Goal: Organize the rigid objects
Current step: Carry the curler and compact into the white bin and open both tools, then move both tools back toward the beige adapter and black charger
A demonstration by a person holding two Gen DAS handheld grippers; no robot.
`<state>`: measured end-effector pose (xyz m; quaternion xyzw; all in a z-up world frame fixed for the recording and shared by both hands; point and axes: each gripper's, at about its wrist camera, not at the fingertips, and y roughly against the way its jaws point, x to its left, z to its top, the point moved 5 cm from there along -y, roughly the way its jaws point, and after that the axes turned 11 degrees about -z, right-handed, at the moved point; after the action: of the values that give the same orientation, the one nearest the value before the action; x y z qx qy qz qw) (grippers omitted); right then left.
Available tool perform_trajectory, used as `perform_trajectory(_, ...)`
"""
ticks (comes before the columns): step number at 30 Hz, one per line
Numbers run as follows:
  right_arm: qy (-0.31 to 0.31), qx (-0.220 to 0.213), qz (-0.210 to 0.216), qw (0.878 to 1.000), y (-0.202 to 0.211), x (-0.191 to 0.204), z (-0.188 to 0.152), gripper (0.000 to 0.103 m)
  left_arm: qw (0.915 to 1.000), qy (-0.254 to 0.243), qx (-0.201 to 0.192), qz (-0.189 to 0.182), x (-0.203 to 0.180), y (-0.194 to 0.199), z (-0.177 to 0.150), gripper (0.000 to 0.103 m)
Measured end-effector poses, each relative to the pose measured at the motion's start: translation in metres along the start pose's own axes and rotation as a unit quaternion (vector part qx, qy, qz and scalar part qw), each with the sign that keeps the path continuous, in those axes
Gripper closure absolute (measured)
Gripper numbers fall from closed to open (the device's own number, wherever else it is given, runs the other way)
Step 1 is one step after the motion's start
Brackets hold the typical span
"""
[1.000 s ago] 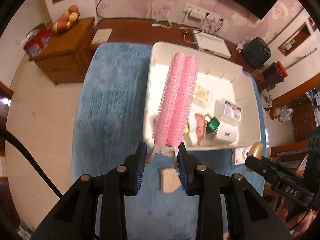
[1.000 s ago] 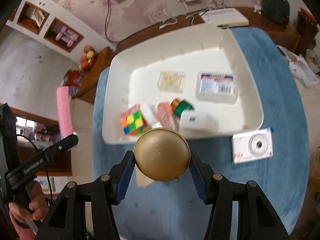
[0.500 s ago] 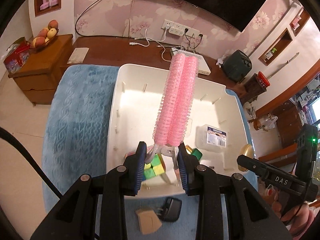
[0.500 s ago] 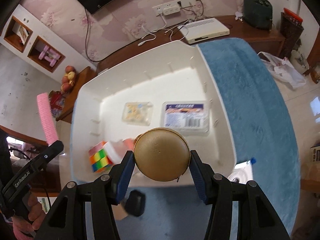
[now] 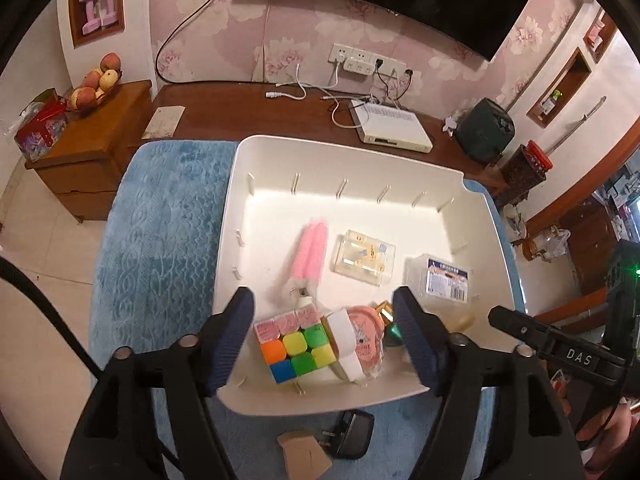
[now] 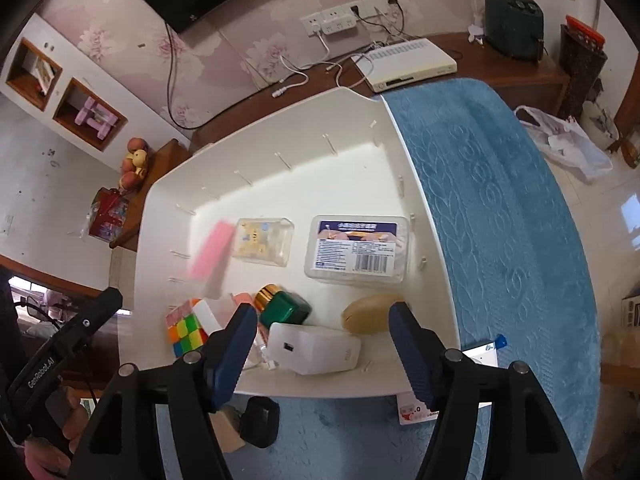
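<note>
Both grippers hover over a white bin (image 5: pixel 486 216) (image 6: pixel 432 216) on a blue mat. My left gripper (image 5: pixel 326 338) has its jaws opening with nothing between them; the pink hair roller clip (image 5: pixel 308 256) (image 6: pixel 210 256) is blurred, free inside the bin beyond the fingers. My right gripper (image 6: pixel 322 344) has its jaws opening too; the gold oval object (image 6: pixel 370 314) lies loose on the bin floor between and just beyond its fingers. Also in the bin: a colour cube (image 5: pixel 294 344) (image 6: pixel 184 328), two clear boxes (image 5: pixel 364 256) (image 6: pixel 358 248), a green bottle (image 6: pixel 284 308), a white charger (image 6: pixel 314 348).
On the mat (image 5: pixel 160 236) in front of the bin lie a black plug adapter (image 5: pixel 352 434), a tan block (image 5: pixel 304 458) and a white toy camera (image 6: pixel 452 400). Behind stand a wooden bench with a white set-top box (image 5: pixel 394 128), cables and a side cabinet (image 5: pixel 88 148).
Both grippers moved forward over the bin, then their jaws spread. The pink roller clip left the left jaws and dropped into the bin; the gold object left the right jaws and lies in the bin.
</note>
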<state>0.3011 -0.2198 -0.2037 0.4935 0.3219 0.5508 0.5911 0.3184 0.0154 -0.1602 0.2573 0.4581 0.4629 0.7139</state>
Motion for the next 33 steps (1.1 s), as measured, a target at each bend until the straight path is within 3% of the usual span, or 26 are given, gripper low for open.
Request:
perform_trajectory(9,0.021,-0.043,0.029,0.998,0.04,0.012,-0.012,0.028,0.9996,0.0,0.015,0.024,-0.004,0.028,-0.021,0.024)
perform_trajectory(18,0.106,-0.104,0.058,0.987,0.082,0.036,-0.033,0.022,0.9976,0.019,0.019,0.063,-0.002,0.061,-0.05,0.023)
perform_trajectory(24,0.17,-0.144,0.096,0.97,0.096,0.053,-0.05,0.022,0.9953,0.037,0.026,0.085,0.003,0.071,-0.072,0.023)
perform_trajectory(33,0.301,-0.192,0.109,0.928,0.091,0.066,-0.092,0.022,0.989,0.088,0.053,0.106,0.017,0.06,-0.098,0.023)
